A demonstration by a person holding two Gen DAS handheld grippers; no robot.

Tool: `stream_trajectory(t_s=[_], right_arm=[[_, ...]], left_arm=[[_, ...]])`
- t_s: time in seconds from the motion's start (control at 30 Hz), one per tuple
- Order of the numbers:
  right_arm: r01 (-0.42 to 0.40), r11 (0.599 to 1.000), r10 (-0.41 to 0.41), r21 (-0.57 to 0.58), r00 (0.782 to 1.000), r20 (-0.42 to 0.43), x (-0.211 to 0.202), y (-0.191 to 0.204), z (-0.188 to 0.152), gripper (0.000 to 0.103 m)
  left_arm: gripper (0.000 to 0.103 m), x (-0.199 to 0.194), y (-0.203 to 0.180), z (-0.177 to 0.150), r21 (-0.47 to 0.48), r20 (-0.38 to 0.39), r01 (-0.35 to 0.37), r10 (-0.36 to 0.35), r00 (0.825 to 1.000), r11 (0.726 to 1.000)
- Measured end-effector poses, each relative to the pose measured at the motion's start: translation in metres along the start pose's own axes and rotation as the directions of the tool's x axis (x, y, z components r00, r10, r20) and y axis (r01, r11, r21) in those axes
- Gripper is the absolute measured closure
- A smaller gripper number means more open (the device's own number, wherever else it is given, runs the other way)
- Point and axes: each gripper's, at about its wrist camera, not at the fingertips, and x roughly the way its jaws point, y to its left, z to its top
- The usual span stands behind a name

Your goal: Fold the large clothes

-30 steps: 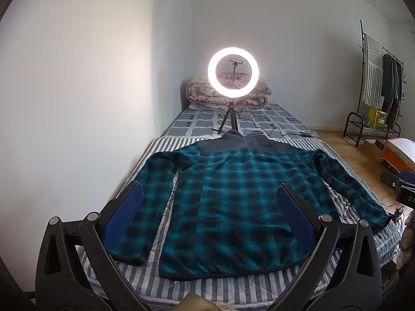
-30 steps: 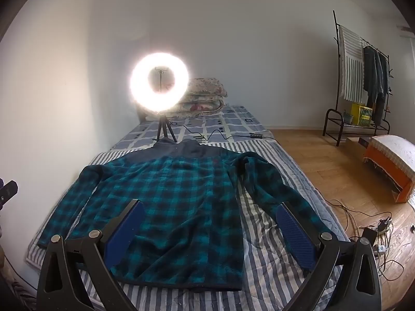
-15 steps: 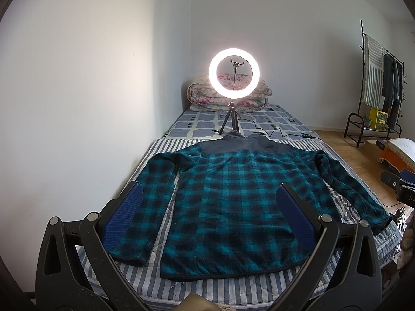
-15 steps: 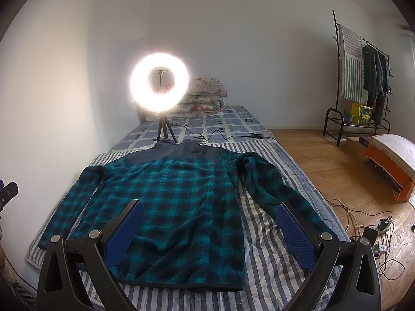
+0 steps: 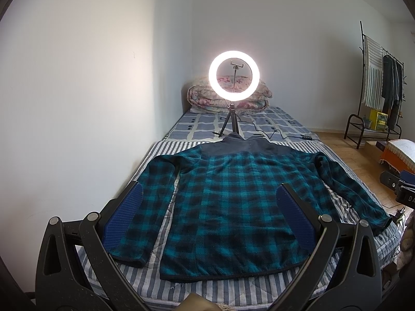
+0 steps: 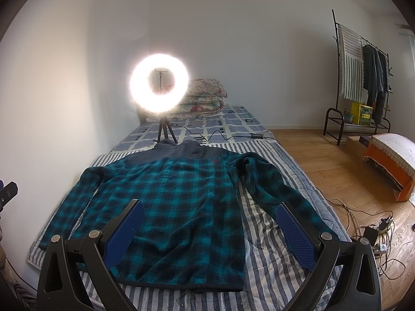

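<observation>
Left gripper (image 5: 208, 194) spread wide, holding nothing, hovering above the near end of the bed (image 5: 233, 287). Teal plaid shirt (image 5: 233, 202) lies flat on the striped cover, sleeves out, hem nearest, collar toward the ring light (image 5: 234, 75). Right gripper (image 6: 210, 213) also spread and empty, above the shirt's right half. Clothes rack (image 6: 360, 77) by the right wall.
</observation>
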Motion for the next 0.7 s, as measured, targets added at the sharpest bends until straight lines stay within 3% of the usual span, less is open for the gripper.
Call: stream_trajectory(t_s=[0.7], right_arm=[[-0.009, 1.0, 0.009, 0.007, 1.0, -0.002, 0.0018, 0.0017, 0.0009, 0.0]], left_arm=[[0.0, -0.0015, 0.0001, 0.0028, 0.001, 0.004, 0.001, -0.001, 1.0, 1.0]])
